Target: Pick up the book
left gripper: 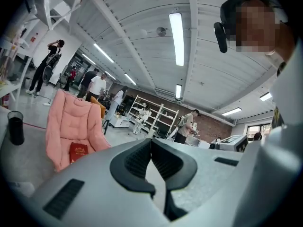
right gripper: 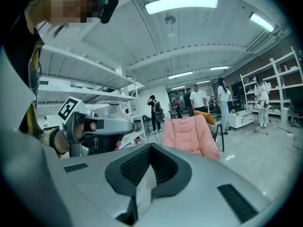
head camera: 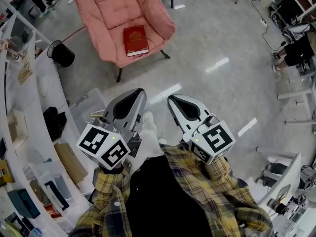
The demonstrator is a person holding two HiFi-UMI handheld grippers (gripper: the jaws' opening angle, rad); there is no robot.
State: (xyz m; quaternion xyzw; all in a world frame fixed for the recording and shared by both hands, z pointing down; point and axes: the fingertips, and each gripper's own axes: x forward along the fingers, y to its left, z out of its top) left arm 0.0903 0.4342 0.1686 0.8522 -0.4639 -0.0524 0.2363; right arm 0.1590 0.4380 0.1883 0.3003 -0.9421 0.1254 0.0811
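A dark red book (head camera: 136, 40) lies flat on the seat of a pink cushioned chair (head camera: 106, 14) across the floor from me. My left gripper (head camera: 139, 93) and right gripper (head camera: 172, 99) are held side by side close to my body, well short of the chair, both shut and empty. In the left gripper view the jaws (left gripper: 150, 141) meet at their tips, and the book (left gripper: 78, 151) and the chair (left gripper: 71, 119) show at lower left. In the right gripper view the jaws (right gripper: 150, 148) are shut too. The chair (right gripper: 191, 134) stands ahead there, with the book hidden.
A black bin (head camera: 61, 53) stands left of the chair. White shelving (head camera: 27, 132) full of items and a clear plastic box (head camera: 89, 106) line my left side. A desk and cables (head camera: 291, 48) are at the right. Several people (left gripper: 97, 85) stand in the background.
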